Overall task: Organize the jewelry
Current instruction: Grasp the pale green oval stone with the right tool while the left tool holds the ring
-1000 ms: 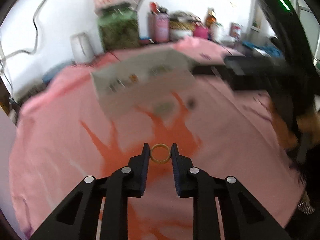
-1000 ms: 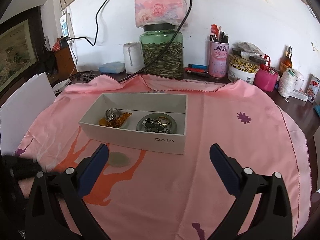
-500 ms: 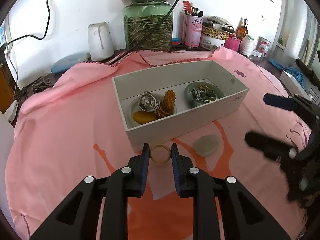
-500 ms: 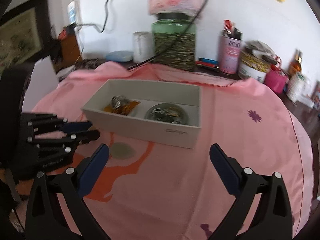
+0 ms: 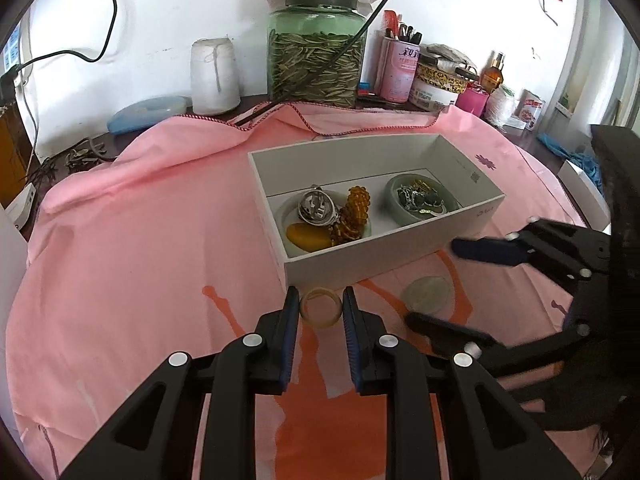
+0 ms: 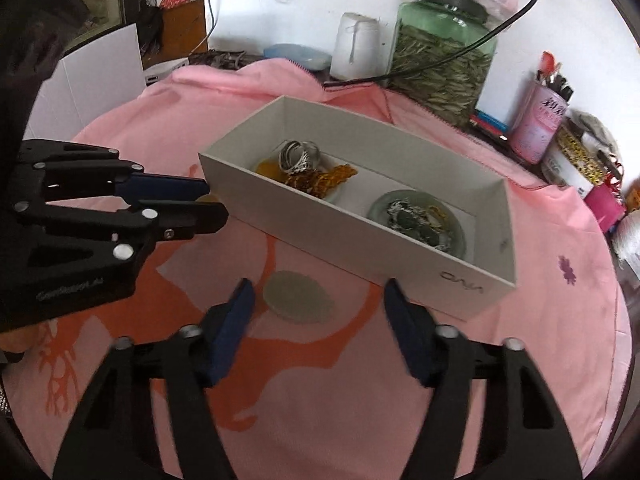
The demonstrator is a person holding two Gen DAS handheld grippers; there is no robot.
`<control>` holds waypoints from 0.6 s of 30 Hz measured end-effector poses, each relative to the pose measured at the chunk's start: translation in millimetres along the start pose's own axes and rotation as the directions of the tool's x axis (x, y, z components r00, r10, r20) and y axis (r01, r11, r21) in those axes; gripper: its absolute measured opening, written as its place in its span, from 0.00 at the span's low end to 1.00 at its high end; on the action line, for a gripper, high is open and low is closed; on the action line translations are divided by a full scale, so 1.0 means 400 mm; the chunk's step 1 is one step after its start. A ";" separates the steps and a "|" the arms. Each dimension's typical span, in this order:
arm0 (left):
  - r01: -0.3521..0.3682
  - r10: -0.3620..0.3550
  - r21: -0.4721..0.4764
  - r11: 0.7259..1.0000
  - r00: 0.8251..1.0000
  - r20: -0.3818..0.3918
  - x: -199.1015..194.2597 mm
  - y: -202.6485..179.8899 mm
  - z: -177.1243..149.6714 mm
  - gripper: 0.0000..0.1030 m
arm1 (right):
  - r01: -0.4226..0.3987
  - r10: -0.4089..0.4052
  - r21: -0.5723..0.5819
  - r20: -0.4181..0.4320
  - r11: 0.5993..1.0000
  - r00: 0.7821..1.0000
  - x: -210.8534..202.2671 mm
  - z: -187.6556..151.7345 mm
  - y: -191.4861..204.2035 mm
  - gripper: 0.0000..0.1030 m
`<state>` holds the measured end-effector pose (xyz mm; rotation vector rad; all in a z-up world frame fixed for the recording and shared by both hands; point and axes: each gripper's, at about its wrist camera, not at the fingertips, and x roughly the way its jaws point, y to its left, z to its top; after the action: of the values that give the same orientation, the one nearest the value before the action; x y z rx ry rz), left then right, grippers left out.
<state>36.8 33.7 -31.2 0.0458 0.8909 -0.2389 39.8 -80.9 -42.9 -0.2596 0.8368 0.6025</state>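
My left gripper [image 5: 321,311] is shut on a pale yellow ring [image 5: 321,312], held above the pink cloth just in front of the white box [image 5: 384,258]. In the right wrist view the left gripper [image 6: 208,204] sits at the box's left end. The box [image 6: 360,236] holds a dish with a silver piece and amber beads [image 5: 352,212] and a green dish of chains [image 5: 420,198]. My right gripper [image 6: 316,312] is open, its fingers straddling a pale green oval stone [image 6: 298,298] on the cloth. The stone also shows in the left wrist view [image 5: 428,293].
A big glass jar [image 5: 316,48], a white cup [image 5: 214,76], a pink pen holder [image 5: 398,68] and tins stand along the back wall. A white board [image 6: 96,68] stands at the left. A black cable [image 6: 460,52] hangs over the jar.
My left gripper has carried the ring closer to the box front. My right gripper has moved forward and down, and its fingers now straddle the green stone.
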 end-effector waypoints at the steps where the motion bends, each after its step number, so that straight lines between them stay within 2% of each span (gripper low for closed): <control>1: 0.002 -0.002 0.002 1.000 1.000 -0.001 0.000 -0.001 -0.001 0.21 | -0.022 0.022 0.010 0.001 1.000 1.000 0.001 0.002 -0.004 0.41; 2: 0.002 -0.002 0.003 1.000 1.000 -0.001 0.001 -0.002 -0.001 0.22 | -0.045 0.045 0.017 -0.003 0.999 0.999 -0.001 0.002 -0.008 0.35; 6: 0.023 -0.023 0.008 1.000 1.000 -0.016 0.008 -0.009 -0.005 0.21 | -0.025 0.025 0.016 -0.017 1.000 1.000 -0.024 -0.019 -0.010 0.35; 11: 0.048 -0.047 0.042 0.998 0.998 -0.031 0.015 -0.038 -0.015 0.21 | -0.003 0.005 0.091 -0.012 0.996 1.000 -0.066 -0.072 -0.031 0.35; 12: 0.052 -0.050 0.051 0.997 0.998 -0.035 0.018 -0.046 -0.019 0.22 | -0.004 0.005 0.096 -0.009 0.995 1.000 -0.072 -0.080 -0.030 0.37; 14: 0.052 -0.050 0.065 0.997 0.998 -0.042 0.022 -0.056 -0.023 0.21 | -0.032 0.032 0.096 0.001 0.995 0.999 -0.084 -0.090 -0.027 0.50; 18: 0.048 -0.044 0.075 0.996 0.998 -0.046 0.026 -0.064 -0.026 0.21 | -0.022 0.020 0.056 0.028 0.998 0.999 -0.094 -0.082 -0.022 0.51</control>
<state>29.6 8.1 -44.4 0.1019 0.9275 -0.3160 5.2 -117.4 -35.8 -0.1915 0.8295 0.6002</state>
